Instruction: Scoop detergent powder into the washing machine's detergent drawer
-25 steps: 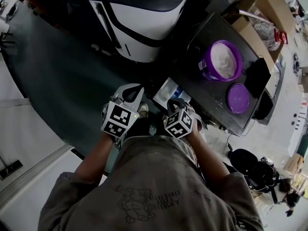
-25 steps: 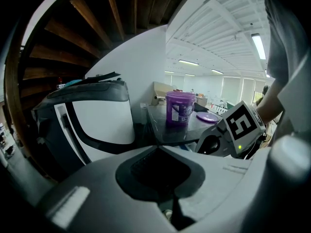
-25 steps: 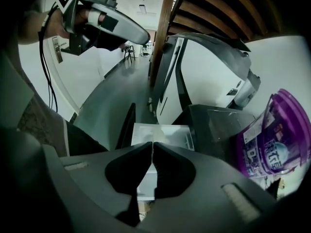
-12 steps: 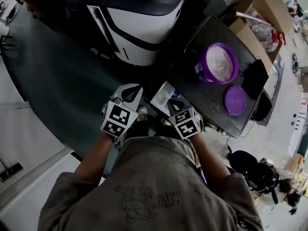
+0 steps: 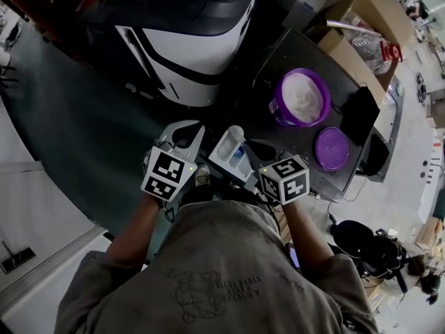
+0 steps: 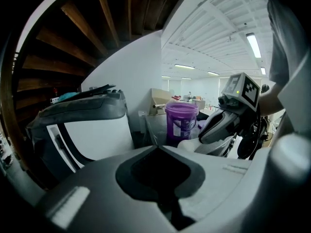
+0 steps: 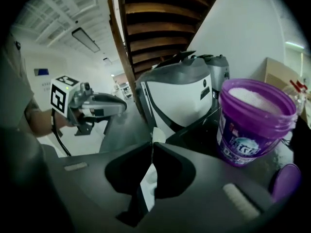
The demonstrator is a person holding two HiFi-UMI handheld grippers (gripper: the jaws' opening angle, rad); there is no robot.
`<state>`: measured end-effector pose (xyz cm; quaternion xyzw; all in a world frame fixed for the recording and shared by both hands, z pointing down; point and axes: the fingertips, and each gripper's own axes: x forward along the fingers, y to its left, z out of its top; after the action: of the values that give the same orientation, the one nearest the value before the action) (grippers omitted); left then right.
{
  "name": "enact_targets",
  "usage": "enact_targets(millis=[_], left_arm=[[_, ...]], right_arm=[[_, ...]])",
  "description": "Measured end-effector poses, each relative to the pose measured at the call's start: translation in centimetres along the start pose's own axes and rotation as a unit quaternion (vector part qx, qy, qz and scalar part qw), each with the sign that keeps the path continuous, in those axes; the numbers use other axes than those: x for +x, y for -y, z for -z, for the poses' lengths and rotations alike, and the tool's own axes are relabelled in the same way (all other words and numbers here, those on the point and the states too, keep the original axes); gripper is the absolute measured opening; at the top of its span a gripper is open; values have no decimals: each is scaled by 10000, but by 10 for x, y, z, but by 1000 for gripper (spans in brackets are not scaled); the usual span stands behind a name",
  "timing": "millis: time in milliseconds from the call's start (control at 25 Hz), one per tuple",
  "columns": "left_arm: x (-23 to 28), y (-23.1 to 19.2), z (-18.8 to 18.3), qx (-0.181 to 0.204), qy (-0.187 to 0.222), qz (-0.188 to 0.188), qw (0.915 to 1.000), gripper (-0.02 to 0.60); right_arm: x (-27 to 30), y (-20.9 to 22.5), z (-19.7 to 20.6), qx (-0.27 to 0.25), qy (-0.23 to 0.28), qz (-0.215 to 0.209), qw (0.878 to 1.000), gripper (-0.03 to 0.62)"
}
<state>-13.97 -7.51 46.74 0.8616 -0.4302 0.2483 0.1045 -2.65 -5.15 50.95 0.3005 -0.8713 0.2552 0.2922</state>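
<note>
Our right hand-held gripper pinches the edge of the white detergent drawer, just beside the bench. Our left hand-held gripper is closed on nothing. The purple powder tub stands open on the bench.

Washing machine: a glossy white plastic front is seen under a darker, smooth top.
Detergent tub: shiny purple plastic is shown, with a glossy printed label.
Detergent powder: a matt white, fine-grained surface is seen.
Tub lid: smooth purple plastic is shown.
Detergent drawer: smooth white plastic is seen.
Scoop: thin white plastic is shown.
Left gripper, right gripper: smooth, matt grey plastic shells are seen.
Table: a dark, matt top is shown.
Cardboard box: dull brown cardboard is seen.
Stair beams: brown wood is shown.
Sweatshirt: soft grey printed cloth is seen.
Floor: a dark green, matt surface is shown.
</note>
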Motion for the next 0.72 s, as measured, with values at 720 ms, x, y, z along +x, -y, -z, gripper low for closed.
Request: enact_targets(millis=[720], left_arm=[[-6, 5, -127, 453, 1069, -106, 9932, 0]], right_arm=[[-119, 15, -143, -184, 2150, 173, 9763, 37]])
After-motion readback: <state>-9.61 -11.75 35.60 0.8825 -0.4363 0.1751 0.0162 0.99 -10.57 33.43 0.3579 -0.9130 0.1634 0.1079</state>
